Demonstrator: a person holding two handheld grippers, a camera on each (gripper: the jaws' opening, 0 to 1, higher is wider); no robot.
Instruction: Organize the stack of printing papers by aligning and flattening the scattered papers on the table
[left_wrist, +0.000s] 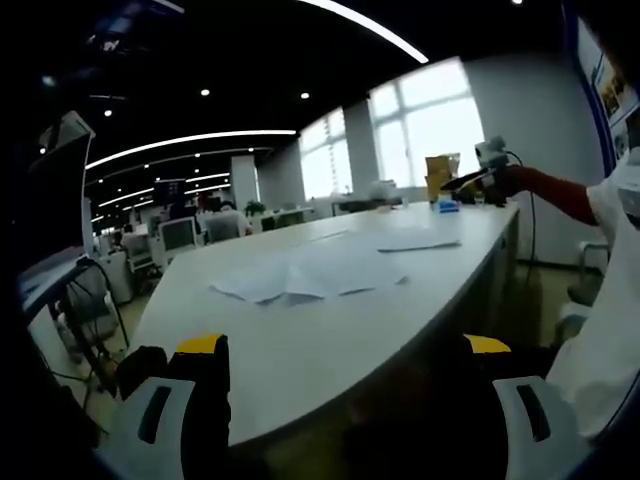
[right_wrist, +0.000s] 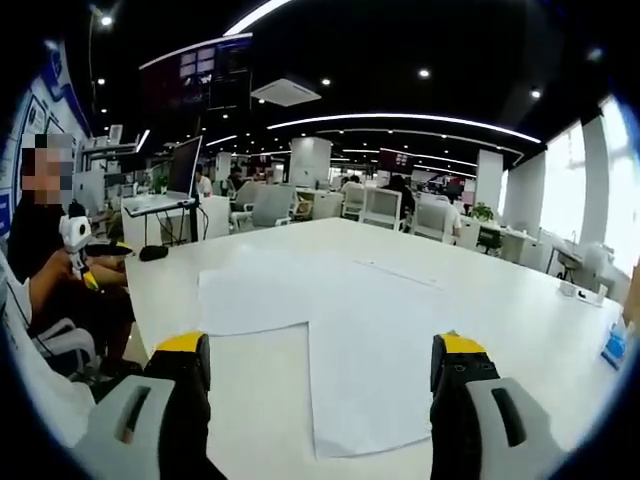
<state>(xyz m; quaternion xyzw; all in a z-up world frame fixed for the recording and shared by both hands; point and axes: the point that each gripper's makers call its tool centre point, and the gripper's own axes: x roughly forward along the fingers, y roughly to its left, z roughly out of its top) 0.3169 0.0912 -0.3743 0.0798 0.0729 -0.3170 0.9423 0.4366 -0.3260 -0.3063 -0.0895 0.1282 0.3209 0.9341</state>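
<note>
From the left gripper view I saw my left tool (left_wrist: 345, 350) held low at the near edge of the white counter (left_wrist: 300, 350), its 2 yellow-tipped jaws spread wide with nothing between them; past the edge, the scattered papers (left_wrist: 310, 275) lay loose and overlapping in the middle of the counter, and 1 separate sheet (left_wrist: 418, 243) sat further back to the right, apart from the pile; beyond that, at the far right end of the counter, a yellow box (left_wrist: 440, 175) stood upright by the windows; a person's arm in a red sleeve (left_wrist: 555, 192) reached in from the right, holding the other tool (left_wrist: 475, 180) out over that far end; I could not tell from here how its jaws stood.

From the right gripper view, a seated person (right_wrist: 45, 260) was at the far left beside the counter (right_wrist: 480, 290), with a monitor (right_wrist: 185, 165) on a stand behind; my right tool (right_wrist: 318, 370) hovered over the counter with its jaws also wide apart and empty; the papers (right_wrist: 340, 340) lay flat directly ahead between the 2 jaws, 1 sheet (right_wrist: 250, 295) jutting out to the left of the rest, its edges not square with the others; office desks and chairs stretched away behind.
</note>
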